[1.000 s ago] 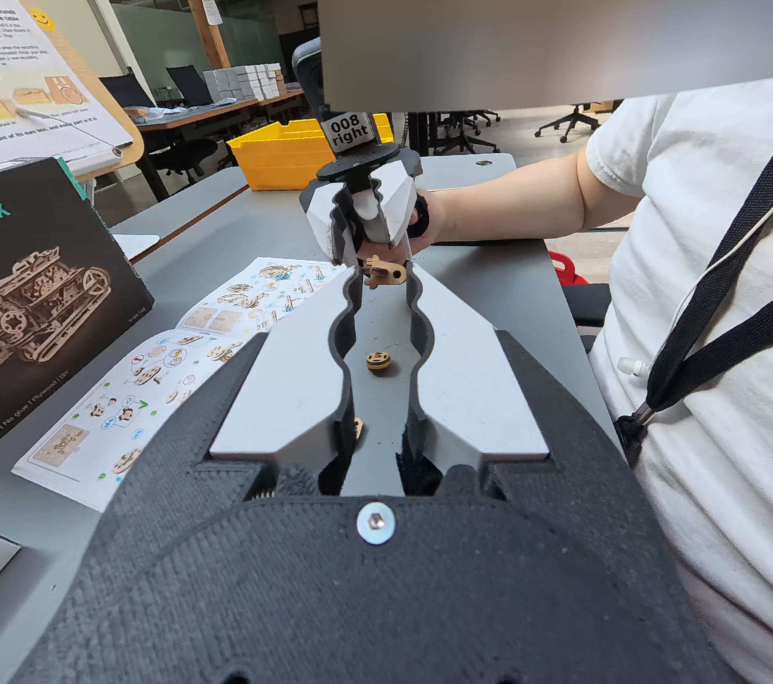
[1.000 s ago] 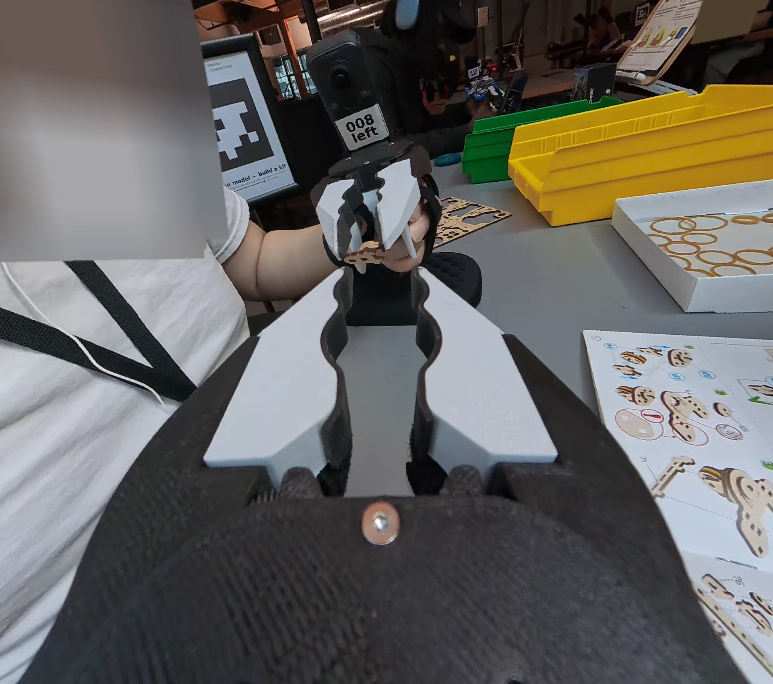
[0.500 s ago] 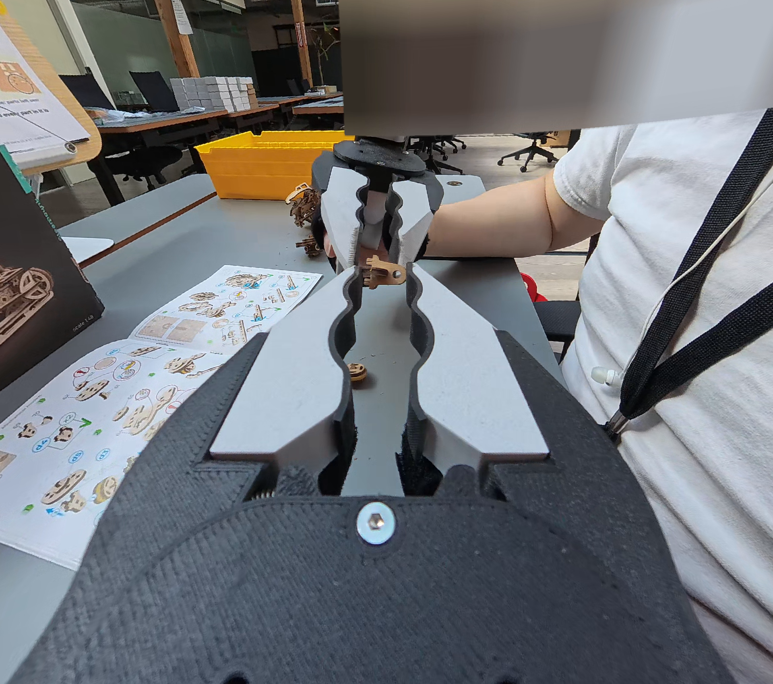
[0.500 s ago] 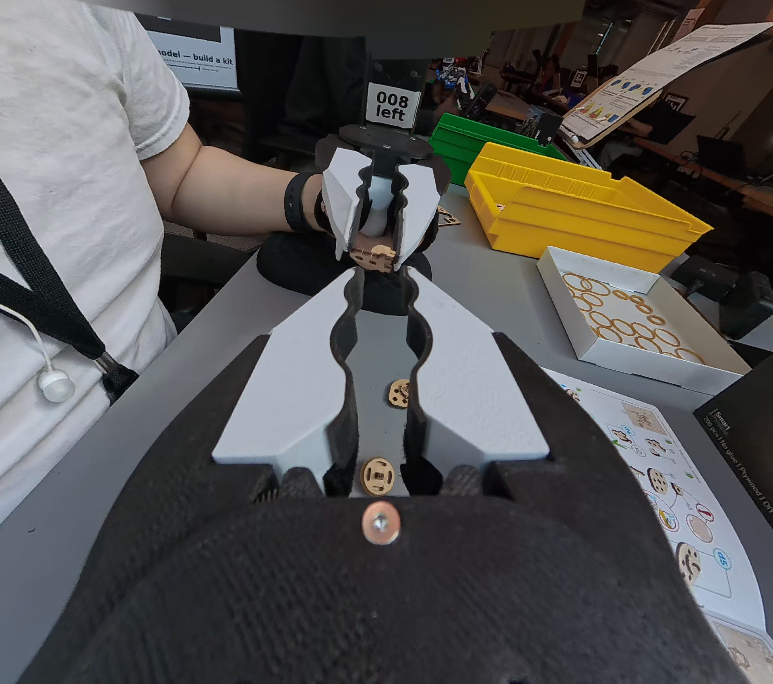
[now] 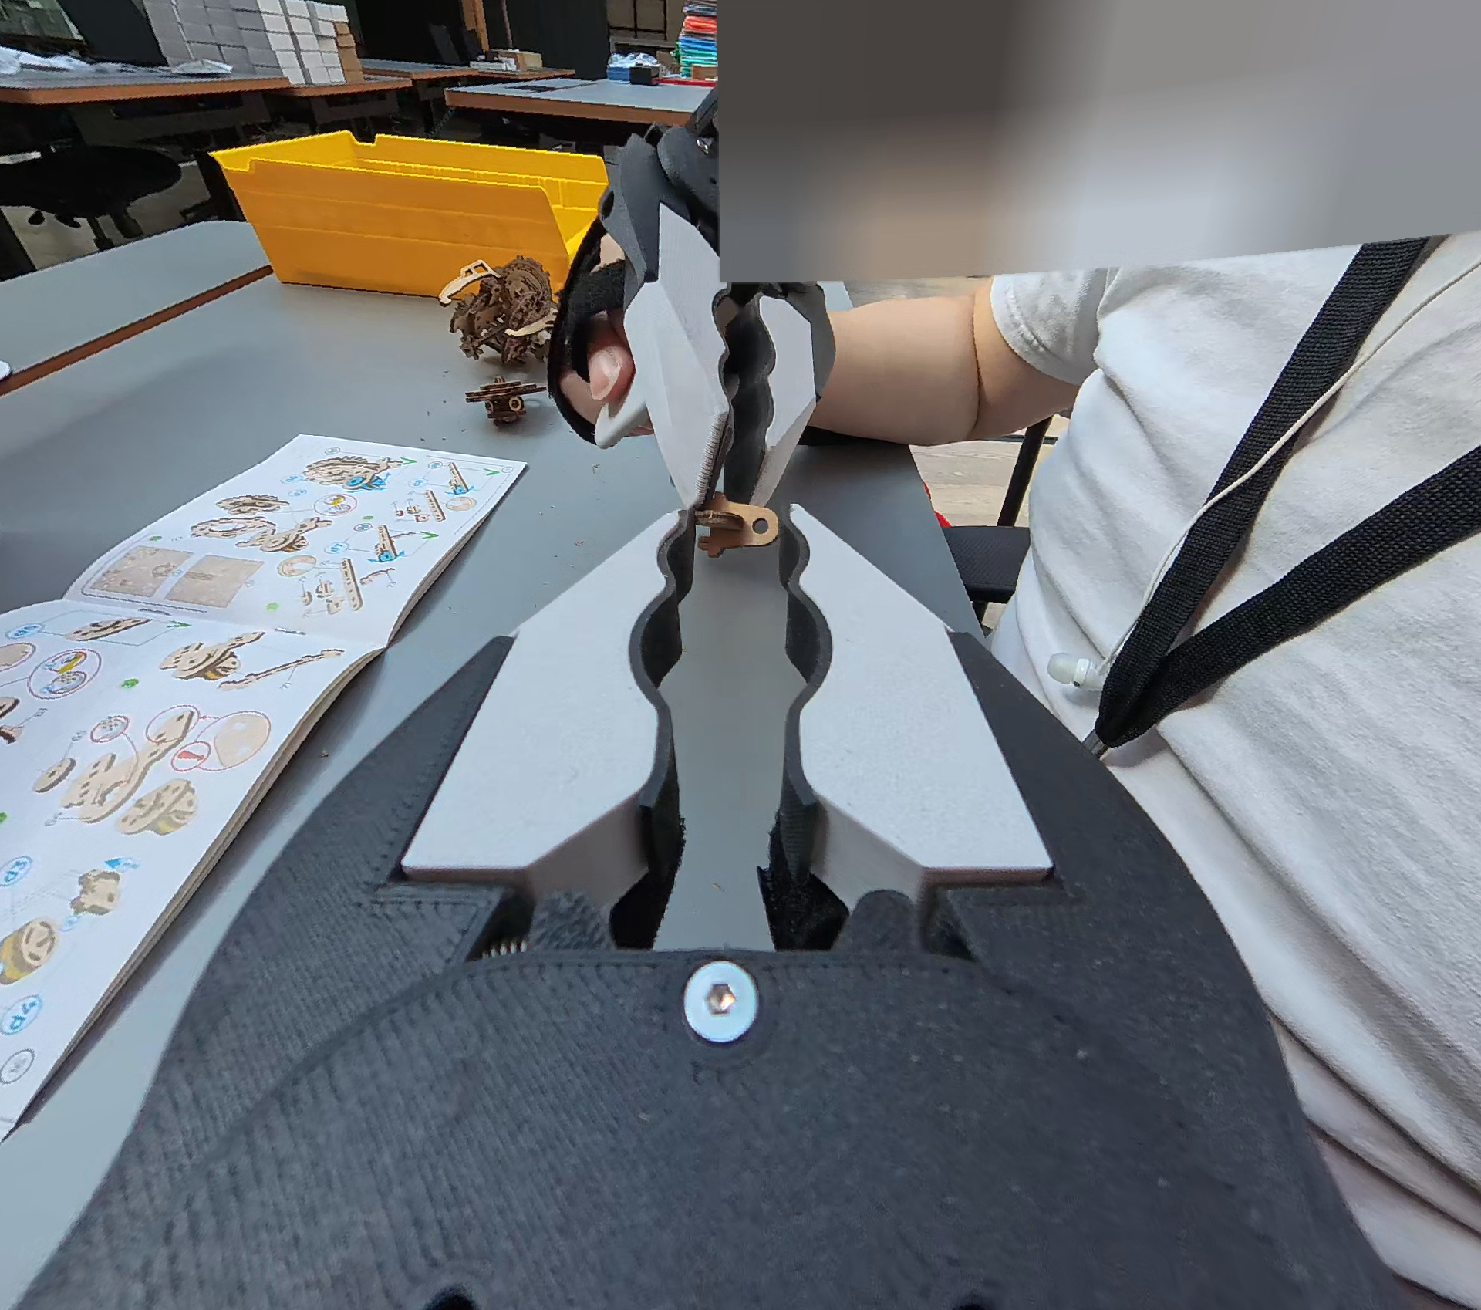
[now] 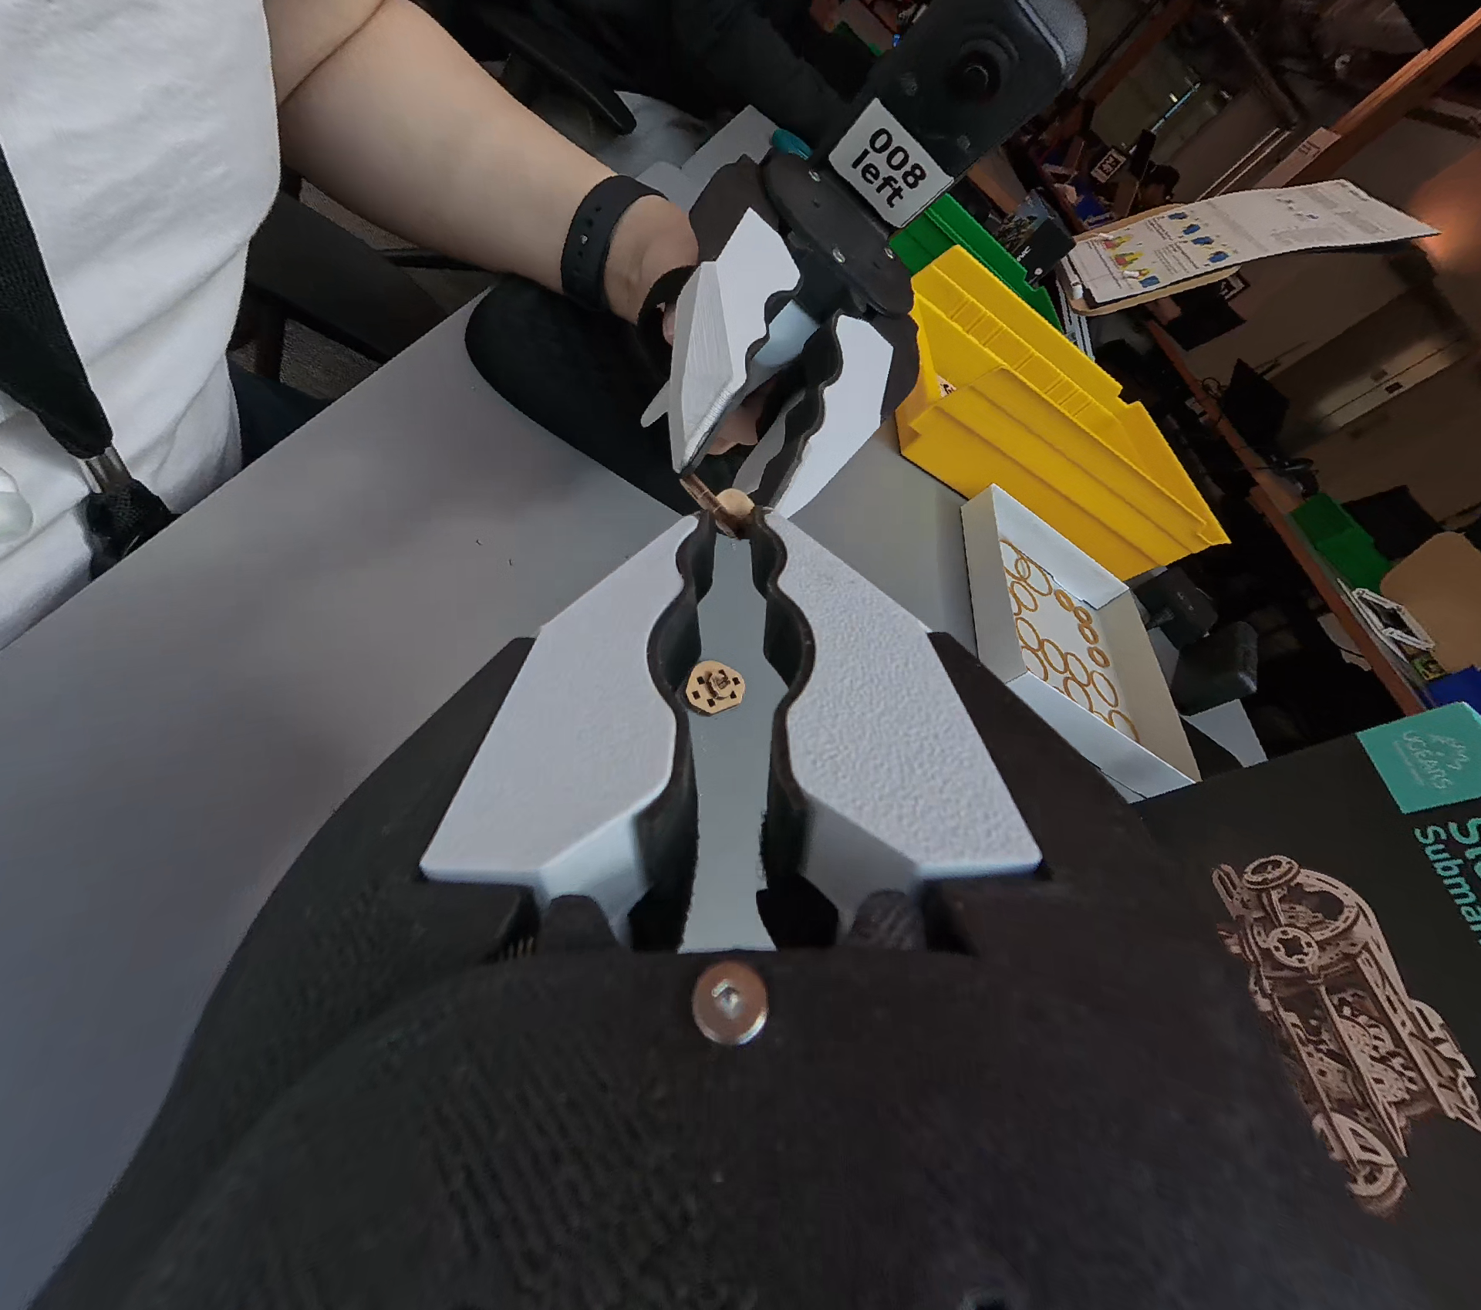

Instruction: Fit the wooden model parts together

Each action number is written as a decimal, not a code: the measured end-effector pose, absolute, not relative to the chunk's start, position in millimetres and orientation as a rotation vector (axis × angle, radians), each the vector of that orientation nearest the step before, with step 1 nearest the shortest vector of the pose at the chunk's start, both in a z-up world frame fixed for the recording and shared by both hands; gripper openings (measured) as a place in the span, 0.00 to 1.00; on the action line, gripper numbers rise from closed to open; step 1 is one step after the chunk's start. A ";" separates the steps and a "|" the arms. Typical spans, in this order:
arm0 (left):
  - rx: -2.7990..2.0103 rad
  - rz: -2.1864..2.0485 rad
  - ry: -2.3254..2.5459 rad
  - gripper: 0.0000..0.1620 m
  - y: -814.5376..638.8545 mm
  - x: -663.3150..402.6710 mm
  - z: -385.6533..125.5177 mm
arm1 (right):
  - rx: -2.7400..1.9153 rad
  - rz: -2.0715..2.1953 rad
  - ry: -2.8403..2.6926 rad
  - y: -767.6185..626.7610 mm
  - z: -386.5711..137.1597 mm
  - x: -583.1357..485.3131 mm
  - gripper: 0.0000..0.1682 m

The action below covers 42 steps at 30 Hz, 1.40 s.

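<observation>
Up off the grey table (image 5: 240,374), in mid-air between the two tools: a small tan wooden part with a round hole at one end (image 5: 749,524). Clamped across its width by the left gripper (image 5: 736,528), fingers pressed against both edges. Pinched at its stubby end by the right gripper (image 5: 716,492), angled down from above, tips all but closed on it.

Only in the left wrist view: the hole and flat face of the part, an open white instruction booklet with coloured drawings (image 5: 240,590), a brown half-built wooden model (image 5: 505,310) and a small wooden gear cluster (image 5: 505,399) just in front of it, both near a yellow plastic bin (image 5: 401,213).

Only in the right wrist view: the same part edge-on, hardly more than a knob at the fingertips; a tan round wooden disc with cut-outs (image 6: 716,688) lying flat on the table beneath the right fingers; a white shallow tray of wooden rings (image 6: 986,550); a black kit box with a model picture (image 6: 1362,951) at the right edge.
</observation>
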State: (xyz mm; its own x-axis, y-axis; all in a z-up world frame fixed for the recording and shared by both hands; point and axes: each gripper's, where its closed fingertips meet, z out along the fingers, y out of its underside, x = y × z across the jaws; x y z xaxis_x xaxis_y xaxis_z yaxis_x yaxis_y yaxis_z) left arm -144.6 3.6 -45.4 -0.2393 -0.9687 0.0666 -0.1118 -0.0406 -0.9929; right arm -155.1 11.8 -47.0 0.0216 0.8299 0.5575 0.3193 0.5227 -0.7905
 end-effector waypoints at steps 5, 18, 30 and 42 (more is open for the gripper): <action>-1.226 -1.388 1.429 0.12 6.6 -144.3 -46.4 | -1.010 0.452 -1.562 15.0 -48.5 -155.0 0.04; -1.244 -1.383 1.393 0.11 13.0 -144.9 -45.3 | -1.004 0.349 -1.556 22.0 -50.0 -154.4 0.03; -1.646 -1.302 1.143 0.22 44.7 -148.9 -39.7 | -0.905 -0.255 -1.620 50.7 -62.5 -144.4 0.02; -1.934 -1.141 1.099 0.06 47.4 -130.9 -76.7 | -0.827 -0.491 -1.647 56.9 -68.4 -142.2 0.01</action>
State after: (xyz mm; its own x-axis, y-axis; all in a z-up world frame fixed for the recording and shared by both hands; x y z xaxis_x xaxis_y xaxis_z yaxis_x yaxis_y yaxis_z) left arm -130.9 47.4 -76.7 0.2763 -0.8858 0.3729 -0.3392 -0.4529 -0.8245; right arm -142.2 56.9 -68.4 -0.0801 0.2550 0.9636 0.7409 0.6620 -0.1136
